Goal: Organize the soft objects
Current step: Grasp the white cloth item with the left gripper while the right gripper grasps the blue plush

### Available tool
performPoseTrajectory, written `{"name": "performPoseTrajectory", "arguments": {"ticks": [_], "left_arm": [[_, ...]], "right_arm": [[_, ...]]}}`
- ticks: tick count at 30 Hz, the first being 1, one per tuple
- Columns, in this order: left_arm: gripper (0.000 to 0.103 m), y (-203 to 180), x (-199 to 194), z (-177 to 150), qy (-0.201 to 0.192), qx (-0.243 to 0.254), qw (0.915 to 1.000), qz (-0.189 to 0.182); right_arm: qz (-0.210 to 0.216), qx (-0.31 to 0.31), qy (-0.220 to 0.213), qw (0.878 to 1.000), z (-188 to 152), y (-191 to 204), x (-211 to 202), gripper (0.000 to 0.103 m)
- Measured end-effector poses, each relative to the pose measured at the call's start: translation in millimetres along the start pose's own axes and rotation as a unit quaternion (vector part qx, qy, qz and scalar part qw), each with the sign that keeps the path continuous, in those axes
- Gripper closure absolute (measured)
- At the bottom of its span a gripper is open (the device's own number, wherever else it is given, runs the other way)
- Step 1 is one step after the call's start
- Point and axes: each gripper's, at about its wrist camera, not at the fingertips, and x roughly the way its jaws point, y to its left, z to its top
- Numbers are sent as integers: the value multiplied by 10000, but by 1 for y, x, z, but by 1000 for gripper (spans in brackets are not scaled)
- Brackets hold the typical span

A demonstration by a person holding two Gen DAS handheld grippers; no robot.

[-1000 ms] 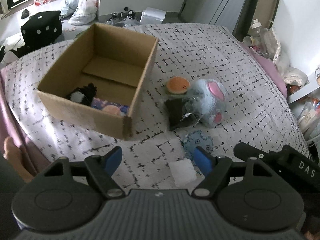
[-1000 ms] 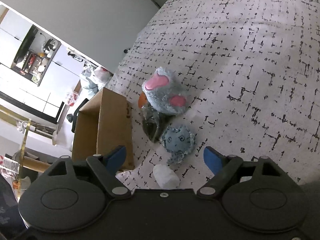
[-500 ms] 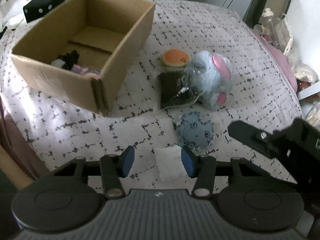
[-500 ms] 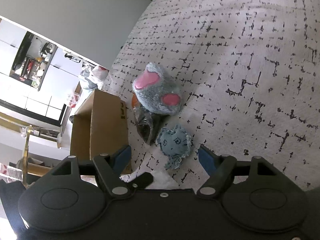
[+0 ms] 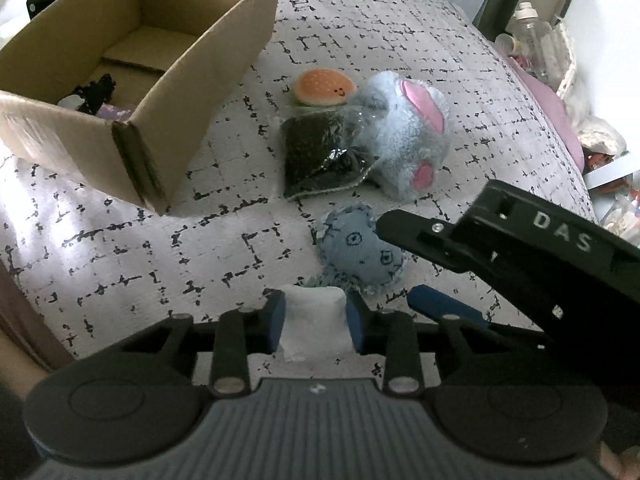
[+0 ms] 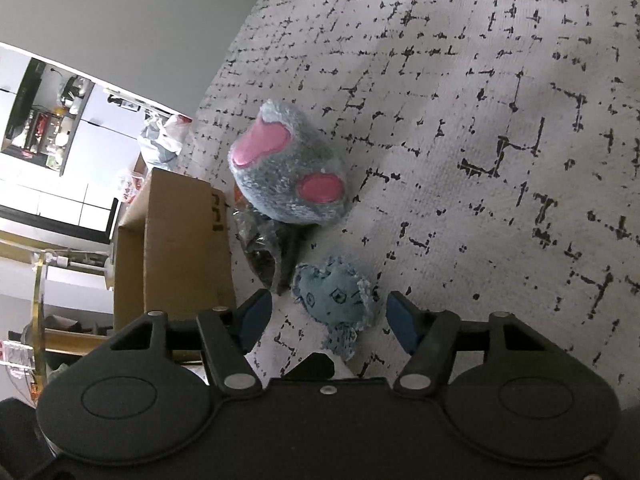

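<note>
bed cover (image 5: 380,40) is a pale woven fabric with a broken black grid print, slightly rumpled. left gripper (image 5: 315,322): blue pads have just been closing and now sit against both sides of a small white soft block (image 5: 313,322), squarish, matte, foam- or cloth-like; it lies on the cover right at the gripper's nose, and the pads look to be pressing it. gripper is pitched steeply down at the bed. just beyond the block is a flat blue denim plush (image 5: 358,252) with frayed stitched edges and a drawn face, fringe hanging at its near end. right gripper (image 6: 328,318) also points down, its jaws have just been narrowing but still stand wide, straddling that denim plush (image 6: 334,294) with a gap on each side, no contact visible. in the left view the right gripper's black body comes in from the right, one blue pad (image 5: 444,308) just beside the plush. farther back: fluffy grey plush (image 5: 404,136) with smooth pink patches, touching a crinkly clear bag of dark stuff (image 5: 320,156), and a round orange bun-shaped plush (image 5: 323,87) behind the bag. brown corrugated cardboard box (image 5: 200,76) sits open at the left, with a black fuzzy item (image 5: 96,90) and something purple inside.
</note>
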Motion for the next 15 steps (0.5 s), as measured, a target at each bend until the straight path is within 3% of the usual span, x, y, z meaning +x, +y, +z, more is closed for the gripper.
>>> {"name": "performPoseTrajectory", "arguments": {"ticks": [9,11,13,15], "left_arm": [[64,1,7,-2,42,109,9999,-43],[63,2,7,-1,48,106,9999,-71],[62,6,11,0,143,4,9998,-168],[62,11,16,0,326,-110,9992,-180]], "right_arm": [[-213,-264,146,9993,-3,12,14,41],[-229,-290,134,9992,-4,13,16,46],[-271,-291,173,9991,-4,14,19,70],[-296,-255,253,9989,-5,13,23,78]]}}
